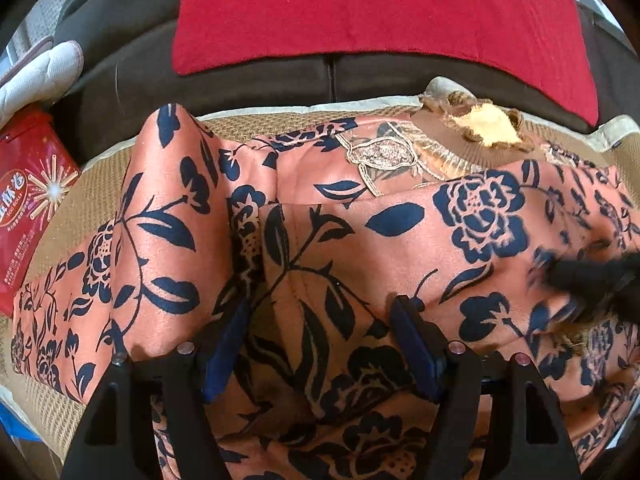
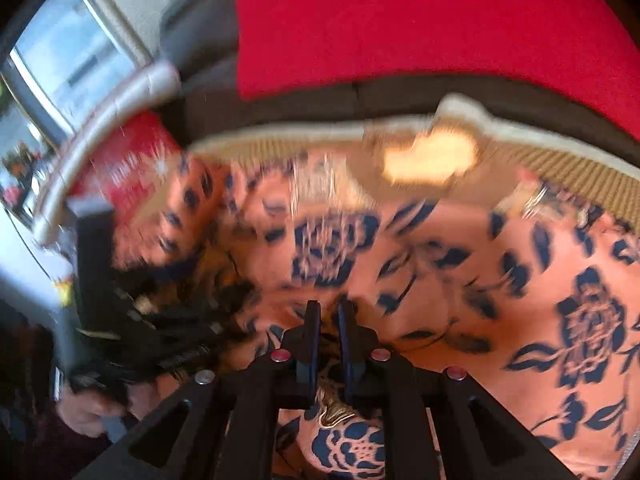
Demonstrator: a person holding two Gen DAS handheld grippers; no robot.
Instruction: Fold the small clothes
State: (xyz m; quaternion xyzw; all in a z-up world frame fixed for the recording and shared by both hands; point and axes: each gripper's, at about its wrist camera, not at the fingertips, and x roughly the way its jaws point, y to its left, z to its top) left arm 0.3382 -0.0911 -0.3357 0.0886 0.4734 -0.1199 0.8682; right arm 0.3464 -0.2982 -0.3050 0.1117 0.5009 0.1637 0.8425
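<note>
A salmon-pink garment with a dark blue flower print (image 1: 400, 216) lies bunched and partly folded on a woven mat (image 1: 96, 184). It has lace trim and a brown collar with a yellow patch (image 1: 492, 128) at the far side. My left gripper (image 1: 324, 308) is open, its blue-padded fingers spread over a fold of the cloth. My right gripper (image 2: 329, 308) is shut on a gathered edge of the garment (image 2: 500, 280); this view is motion-blurred. The right gripper shows as a dark blur in the left wrist view (image 1: 592, 276). The left gripper appears blurred at the left of the right wrist view (image 2: 120, 300).
A red cushion (image 1: 380, 12) leans on the dark sofa back (image 1: 280, 76) behind the mat. A red snack box (image 1: 32, 200) and a white padded item (image 1: 40, 76) lie at the left. A window (image 2: 72, 56) shows at the far left.
</note>
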